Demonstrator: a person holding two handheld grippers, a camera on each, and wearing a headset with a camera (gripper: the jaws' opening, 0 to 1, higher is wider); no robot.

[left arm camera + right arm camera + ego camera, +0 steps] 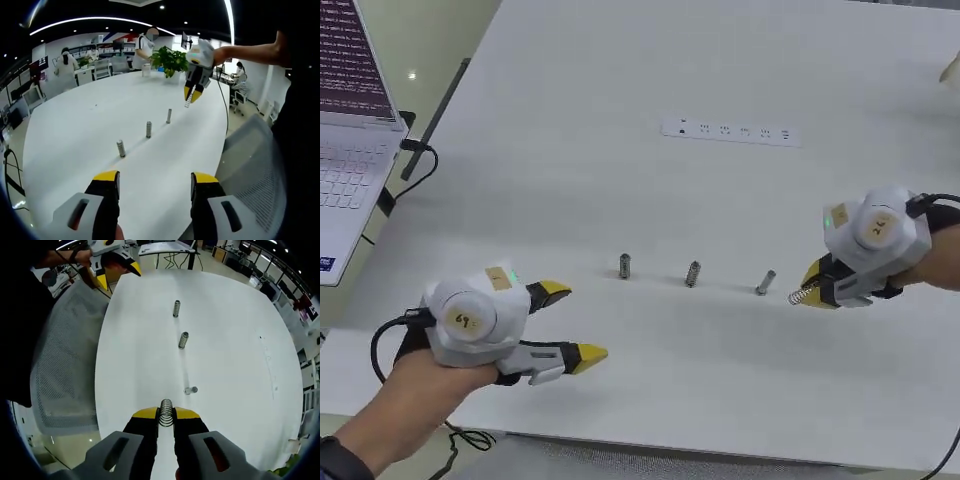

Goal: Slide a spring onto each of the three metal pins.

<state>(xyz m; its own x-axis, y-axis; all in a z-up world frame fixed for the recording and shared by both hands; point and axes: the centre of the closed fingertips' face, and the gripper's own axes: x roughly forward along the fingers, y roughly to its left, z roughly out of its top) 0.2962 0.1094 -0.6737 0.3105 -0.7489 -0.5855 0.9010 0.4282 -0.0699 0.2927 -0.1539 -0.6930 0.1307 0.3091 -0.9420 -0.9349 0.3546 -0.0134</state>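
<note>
A power strip (725, 131) lies toward the far side of the white table (620, 200). An open laptop (350, 130) sits at the table's left edge, with a black cable (420, 165) beside it. A mesh chair (255, 165) stands by the table's near edge. A plant (170, 59) stands at its end.

We see three short metal pins standing in a row on the white table (620, 180). The left pin (625, 266) and the middle pin (693, 274) each already wear a grey coiled spring, ribbed from top to base. The right pin (766, 283) is bare, smooth and shiny. A loose spring (166, 412) sits pinched between the yellow tips of the right gripper (812, 292) — jutting out toward the bare pin, near it but not yet on it.
</note>
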